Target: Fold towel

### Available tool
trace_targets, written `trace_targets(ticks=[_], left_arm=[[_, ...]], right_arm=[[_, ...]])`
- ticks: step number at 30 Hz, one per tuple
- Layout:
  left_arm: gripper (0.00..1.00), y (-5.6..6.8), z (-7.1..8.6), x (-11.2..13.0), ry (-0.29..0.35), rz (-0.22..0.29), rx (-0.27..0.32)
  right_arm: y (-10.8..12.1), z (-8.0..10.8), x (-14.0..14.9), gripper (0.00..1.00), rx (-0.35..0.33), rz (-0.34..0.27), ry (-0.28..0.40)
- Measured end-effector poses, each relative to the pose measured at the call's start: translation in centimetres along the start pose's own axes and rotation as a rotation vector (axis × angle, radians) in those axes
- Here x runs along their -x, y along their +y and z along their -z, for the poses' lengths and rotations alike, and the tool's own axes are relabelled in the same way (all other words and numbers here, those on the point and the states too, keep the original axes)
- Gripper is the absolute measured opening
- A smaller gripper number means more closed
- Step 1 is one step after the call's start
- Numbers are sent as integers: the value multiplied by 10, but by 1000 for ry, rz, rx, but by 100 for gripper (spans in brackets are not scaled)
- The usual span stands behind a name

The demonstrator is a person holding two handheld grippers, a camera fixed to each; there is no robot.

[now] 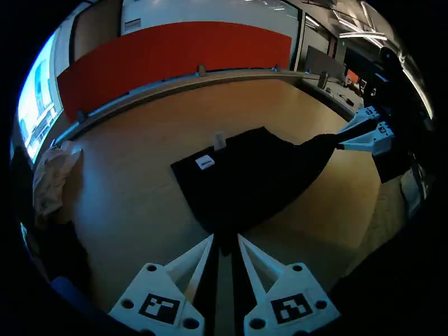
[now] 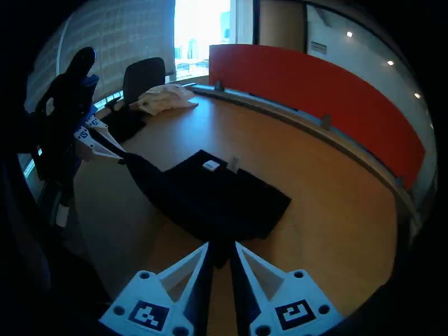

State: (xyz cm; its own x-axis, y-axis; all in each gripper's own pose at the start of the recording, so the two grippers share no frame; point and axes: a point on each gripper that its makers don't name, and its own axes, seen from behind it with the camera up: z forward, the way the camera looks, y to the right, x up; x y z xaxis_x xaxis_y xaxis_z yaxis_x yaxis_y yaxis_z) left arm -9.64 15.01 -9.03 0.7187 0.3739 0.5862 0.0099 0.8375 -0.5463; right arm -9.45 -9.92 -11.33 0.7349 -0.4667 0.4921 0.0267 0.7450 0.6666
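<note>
My L gripper (image 1: 225,246) pinches one corner of the black towel (image 1: 252,173), my R gripper (image 2: 222,252) the other. Both jaws narrow, cloth between. Corners raised, rest flat on wood table (image 1: 140,185).

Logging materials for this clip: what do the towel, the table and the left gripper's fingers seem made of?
Towel: soft dark cloth, matte; it drapes and creases where lifted. Table: wood or wood-look laminate, smooth, slight sheen; grain too faint to decide. Fingers of the left gripper: rigid white plastic, probably, matte with sharp moulded edges.
</note>
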Motion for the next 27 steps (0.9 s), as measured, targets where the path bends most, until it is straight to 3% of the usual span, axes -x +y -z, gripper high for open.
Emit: trace_targets(ticks=[27], left_arm=[[14,1,27,-11,17,1,0]], right_arm=[[-17,21,-9,19,-33,24,-14]])
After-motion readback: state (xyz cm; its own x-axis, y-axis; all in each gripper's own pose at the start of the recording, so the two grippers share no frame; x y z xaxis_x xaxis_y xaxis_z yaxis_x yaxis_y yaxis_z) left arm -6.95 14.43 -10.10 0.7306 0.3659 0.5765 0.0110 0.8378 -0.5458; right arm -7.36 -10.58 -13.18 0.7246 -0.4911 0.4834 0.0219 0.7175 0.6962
